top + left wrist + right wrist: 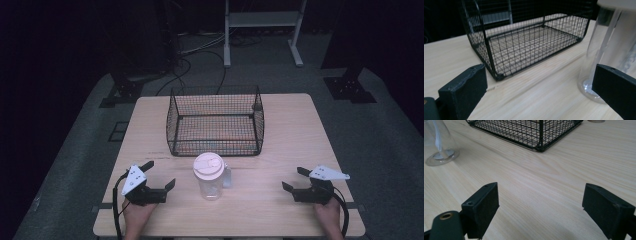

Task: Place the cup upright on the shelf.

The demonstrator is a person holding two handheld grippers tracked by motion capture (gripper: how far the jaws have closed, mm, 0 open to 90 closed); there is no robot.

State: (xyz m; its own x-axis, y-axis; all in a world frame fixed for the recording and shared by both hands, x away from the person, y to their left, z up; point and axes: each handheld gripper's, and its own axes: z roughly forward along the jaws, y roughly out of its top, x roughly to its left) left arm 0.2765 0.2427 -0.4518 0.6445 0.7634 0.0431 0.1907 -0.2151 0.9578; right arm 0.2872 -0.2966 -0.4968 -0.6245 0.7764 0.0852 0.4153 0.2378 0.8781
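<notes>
Cup: the clear plastic cup with a white lid (209, 177) stands upright on the table, just in front of the black wire mesh basket (215, 120) and between my two grippers. Something small and pale sits touching its right side in the high view; I cannot tell what it is.

Cup, close up: in the left gripper view its transparent wall (607, 47) rises right beside my right-hand jaw, base flat on the wood. In the right gripper view its base (441, 155) sits well off to the side of the basket corner.

Left gripper (156, 175): jaws spread wide, nothing between them, near the cup on its left side and not touching it.

Right gripper (293, 179): jaws also spread wide and empty, farther from the cup on its right side.

Progress: I judge the work is at its start. The cup is not yet grasped or lifted, and the basket holds nothing that I can see. What seems left is closing on the cup, carrying it over the basket's near wall and setting it down inside.

Table: the light wooden tabletop (290, 130) is bare around the basket.

In the way: the basket's near wall stands between cup and basket floor, so the cup must clear that rim. The cup's smooth wall could slip in my jaws.

Beyond the basket: a white metal frame (262, 30) and dark cables (185, 70) on the grey floor, well apart from the work.
</notes>
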